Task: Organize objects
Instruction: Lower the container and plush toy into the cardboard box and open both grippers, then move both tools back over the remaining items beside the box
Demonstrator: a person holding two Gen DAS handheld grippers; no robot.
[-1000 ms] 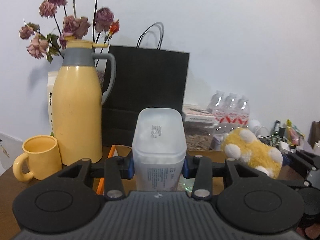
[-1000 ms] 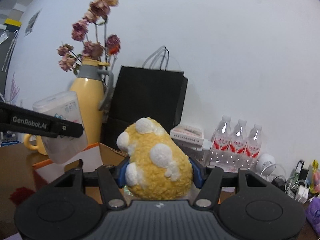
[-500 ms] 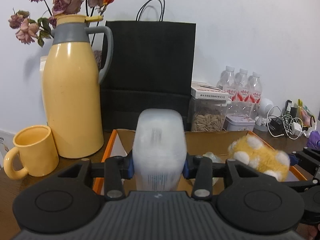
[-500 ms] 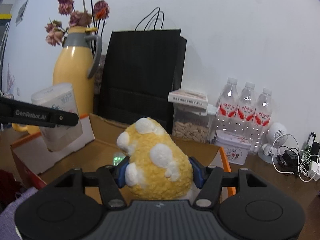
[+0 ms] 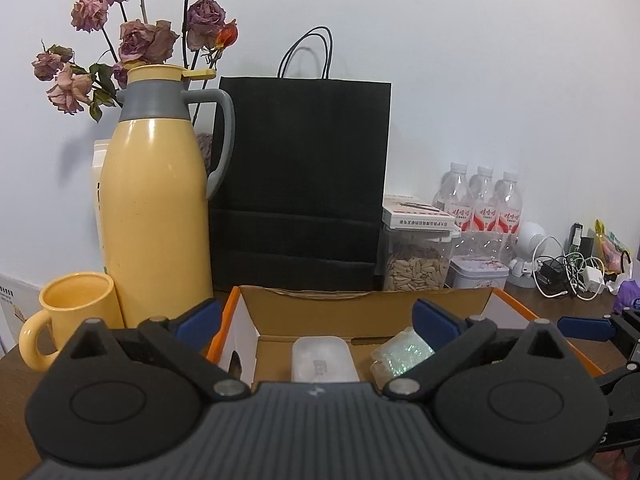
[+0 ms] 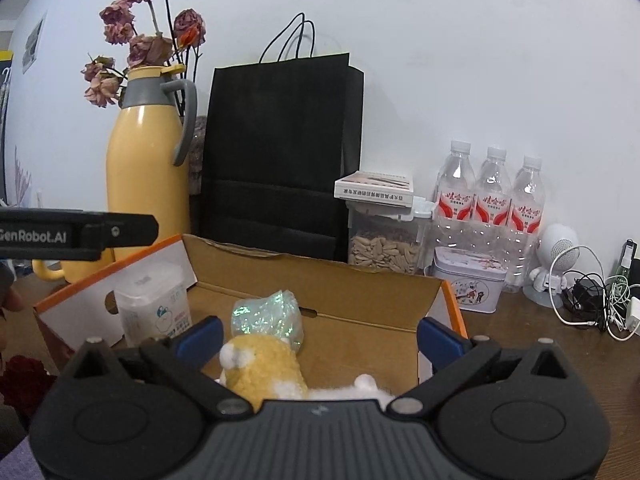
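Container (image 6: 154,304) left in box (image 6: 320,276), plush (image 6: 264,368) right of it, bag (image 6: 276,152) behind box

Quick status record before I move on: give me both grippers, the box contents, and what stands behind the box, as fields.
left gripper: jaws opening, nothing gripped
right gripper: jaws opening, nothing gripped
cardboard box: open on table
in box: white container upright, yellow plush toy, iridescent packet
behind box: black paper bag, yellow thermos
beside thermos: yellow mug

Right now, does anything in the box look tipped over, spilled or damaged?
Nothing spilled or damaged. The white container stands upright in the cardboard box; the plush toy lies on its side beside the shiny bag, just soft-toy sprawl.
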